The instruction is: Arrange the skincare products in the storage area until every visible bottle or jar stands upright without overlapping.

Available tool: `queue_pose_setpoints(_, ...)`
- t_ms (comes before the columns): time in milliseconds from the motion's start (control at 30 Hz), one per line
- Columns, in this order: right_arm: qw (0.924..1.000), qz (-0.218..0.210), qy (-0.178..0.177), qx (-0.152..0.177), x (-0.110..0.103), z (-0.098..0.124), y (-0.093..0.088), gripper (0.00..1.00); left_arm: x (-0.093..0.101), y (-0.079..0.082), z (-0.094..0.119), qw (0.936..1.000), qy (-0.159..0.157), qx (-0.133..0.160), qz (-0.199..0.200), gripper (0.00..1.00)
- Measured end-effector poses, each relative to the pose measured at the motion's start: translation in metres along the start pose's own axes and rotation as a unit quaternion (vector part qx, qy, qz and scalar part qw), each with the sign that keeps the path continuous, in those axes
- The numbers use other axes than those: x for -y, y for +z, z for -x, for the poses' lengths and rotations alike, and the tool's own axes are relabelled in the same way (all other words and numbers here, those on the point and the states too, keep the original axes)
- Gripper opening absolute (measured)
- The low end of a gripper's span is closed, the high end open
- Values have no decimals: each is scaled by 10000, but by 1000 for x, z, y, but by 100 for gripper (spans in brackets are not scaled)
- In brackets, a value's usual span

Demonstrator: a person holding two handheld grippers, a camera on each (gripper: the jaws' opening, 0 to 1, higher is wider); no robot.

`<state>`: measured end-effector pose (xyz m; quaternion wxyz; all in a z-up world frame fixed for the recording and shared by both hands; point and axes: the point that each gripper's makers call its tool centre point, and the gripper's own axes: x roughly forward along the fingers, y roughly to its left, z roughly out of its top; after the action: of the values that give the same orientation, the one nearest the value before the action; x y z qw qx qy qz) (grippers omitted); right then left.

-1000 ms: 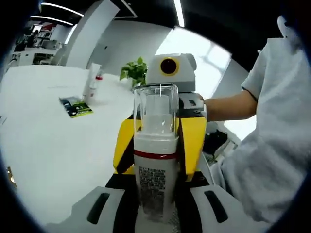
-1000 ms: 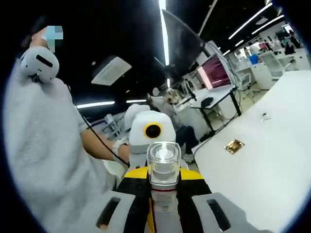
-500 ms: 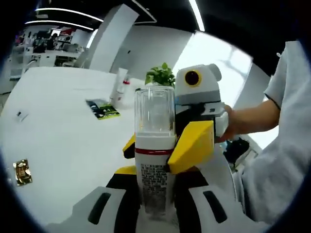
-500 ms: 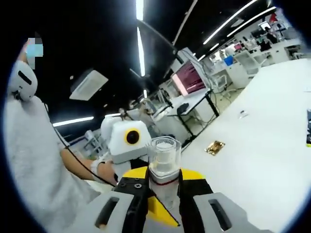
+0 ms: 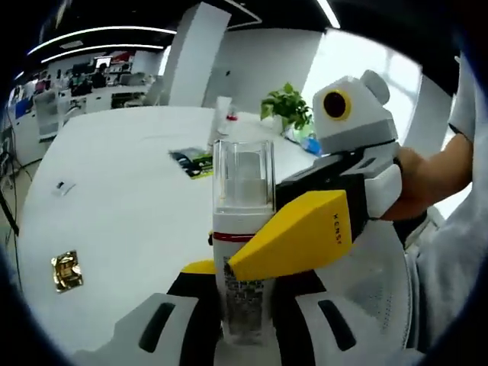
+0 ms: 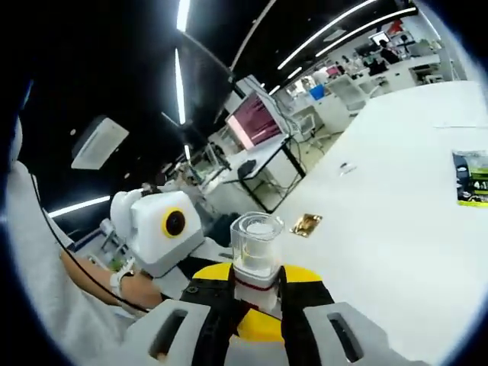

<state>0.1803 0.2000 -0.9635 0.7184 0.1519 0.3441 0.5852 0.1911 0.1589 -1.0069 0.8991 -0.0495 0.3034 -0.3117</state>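
Evidently both grippers share one bottle, held above the white bench clear of it: left gripper fingers clamp its base, right gripper fingers clamp it from the other side, probably to steady it upright before setting it down.

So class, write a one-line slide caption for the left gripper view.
Both grippers clamp a white pump bottle with a clear cap above a white table.
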Motion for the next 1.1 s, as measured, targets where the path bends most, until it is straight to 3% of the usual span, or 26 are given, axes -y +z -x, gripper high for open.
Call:
queue_pose_setpoints(400, 9987, -177, -465, -126, 10, -5, -7, 17, -9, -8, -2, 9981, 393, -207, -419, 20)
queue_pose_setpoints(700, 9971, -276, -663, -241, 16, -8, -12, 16, -19, -15, -4, 9917, 804, -420, -906, 20)
queue_pose_setpoints(833, 9952, -594, -772, -131, 18, -7, -15, 16, -20, -16, -4, 9883, 901, -491, -1125, 20)
queue_pose_setpoints(967, 9941, -775, -756, -86, 20, -5, -18, 15, -20, -19, -5, 9853, 951, -578, -1299, 21)
queue_pose_setpoints(1100, 9967, -521, -612, -139, 16, -4, -18, 14, -19, -17, -4, 9853, 923, -533, -1333, 21)
